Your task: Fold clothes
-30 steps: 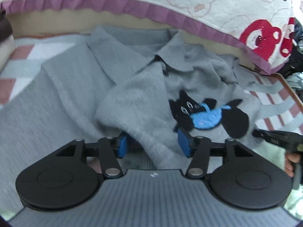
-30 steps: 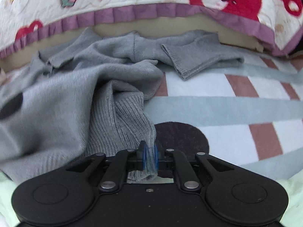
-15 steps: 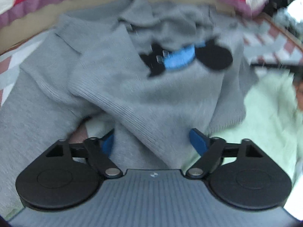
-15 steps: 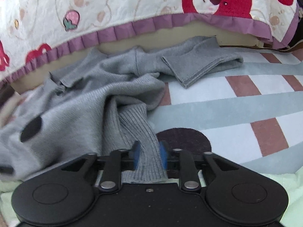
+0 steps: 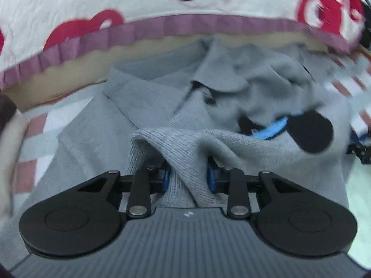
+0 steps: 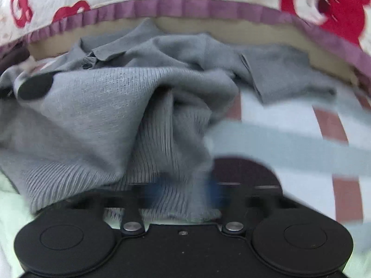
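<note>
Pinching the ribbed hem of the grey sweater [image 5: 148, 106], the left claw [image 5: 188, 177] grips it, while the blurred right claw [image 6: 183, 192] has hem between its fingers.

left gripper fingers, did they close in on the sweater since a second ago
Yes. The left gripper fingers, earlier spread wide, have drawn inward and now pinch the grey sweater hem.
</note>
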`<action>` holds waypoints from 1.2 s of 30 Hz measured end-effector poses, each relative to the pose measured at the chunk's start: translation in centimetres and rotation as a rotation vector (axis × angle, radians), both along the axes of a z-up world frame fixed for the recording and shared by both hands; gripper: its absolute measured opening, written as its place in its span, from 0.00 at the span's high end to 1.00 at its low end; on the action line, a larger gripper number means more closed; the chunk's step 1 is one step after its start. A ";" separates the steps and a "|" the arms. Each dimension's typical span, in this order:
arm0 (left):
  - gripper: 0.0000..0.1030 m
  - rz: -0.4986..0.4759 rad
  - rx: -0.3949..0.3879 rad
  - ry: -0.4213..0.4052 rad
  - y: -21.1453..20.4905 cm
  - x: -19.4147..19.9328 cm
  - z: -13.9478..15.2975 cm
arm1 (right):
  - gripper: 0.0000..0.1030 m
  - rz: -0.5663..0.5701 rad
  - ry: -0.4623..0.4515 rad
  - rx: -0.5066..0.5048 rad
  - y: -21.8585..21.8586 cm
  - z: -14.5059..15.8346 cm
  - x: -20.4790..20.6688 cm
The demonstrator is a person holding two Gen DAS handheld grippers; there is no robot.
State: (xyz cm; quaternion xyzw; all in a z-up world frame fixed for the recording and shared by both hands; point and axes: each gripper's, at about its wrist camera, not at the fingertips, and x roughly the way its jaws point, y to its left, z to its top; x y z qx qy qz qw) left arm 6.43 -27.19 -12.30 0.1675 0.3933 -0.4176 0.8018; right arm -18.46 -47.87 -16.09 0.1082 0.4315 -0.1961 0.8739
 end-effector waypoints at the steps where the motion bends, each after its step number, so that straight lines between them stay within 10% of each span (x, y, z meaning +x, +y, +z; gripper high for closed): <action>1: 0.74 0.030 -0.029 0.028 0.2 0.7 -0.2 | 0.88 0.016 -0.012 -0.036 0.1 0.8 0.4; 8: 0.71 0.130 -0.139 0.188 2.9 3.3 -1.1 | 0.95 -0.196 -0.235 -0.169 -2.1 8.2 -1.1; 14: 0.52 0.125 -0.123 0.307 3.6 3.9 -2.3 | 0.94 -0.221 -0.162 -0.044 -1.9 4.4 -1.9; 17: 0.45 0.102 -0.072 0.317 3.4 3.1 -2.6 | 0.87 -0.244 -0.228 0.103 -2.1 3.2 -2.9; 21: 0.44 0.087 -0.027 0.257 3.5 2.0 -2.6 | 0.49 -0.254 -0.259 0.276 -2.8 2.2 -3.4; 30: 0.31 0.100 -0.025 0.370 5.2 1.9 -3.2 | 0.43 -0.237 -0.339 0.400 -2.0 2.1 -4.1; 36: 0.24 0.085 0.013 0.491 6.3 1.2 -4.7 | 0.35 -0.097 -0.121 0.140 1.7 1.7 -1.7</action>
